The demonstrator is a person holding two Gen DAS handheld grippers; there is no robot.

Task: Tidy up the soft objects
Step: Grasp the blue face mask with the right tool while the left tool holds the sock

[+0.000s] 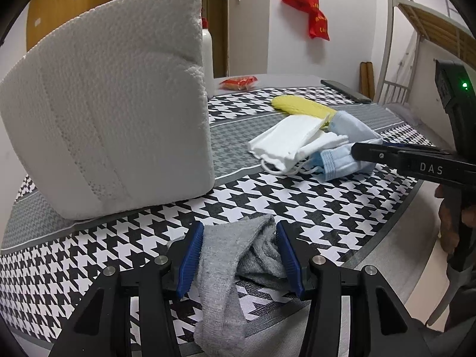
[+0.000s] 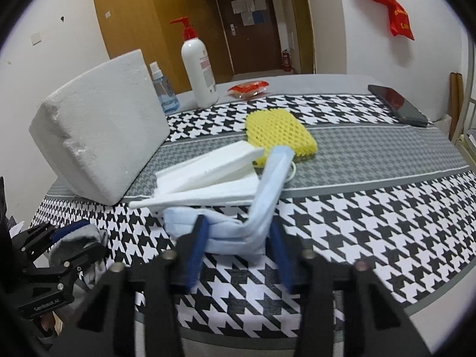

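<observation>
My left gripper [image 1: 239, 232] is open around a crumpled grey sock [image 1: 229, 261] that lies at the table's near edge and hangs over it; the sock also shows in the right wrist view [image 2: 78, 239]. My right gripper [image 2: 238, 226] is open with its jaws on either side of a light blue face mask [image 2: 255, 208], seen also in the left wrist view [image 1: 342, 151]. White folded masks [image 1: 285, 142] [image 2: 208, 175] and a yellow foam net [image 1: 300, 105] [image 2: 279, 134] lie just beyond the blue mask. A big white foam block [image 1: 110, 104] [image 2: 98, 136] stands at the left.
The table has a houndstooth cloth [image 2: 372, 208]. At the back stand a white pump bottle [image 2: 197, 68] and a blue spray bottle [image 2: 162, 89]. A red snack packet [image 2: 248, 87] and a black phone [image 2: 397, 105] lie at the far side. A bunk-bed frame [image 1: 416, 29] is at the right.
</observation>
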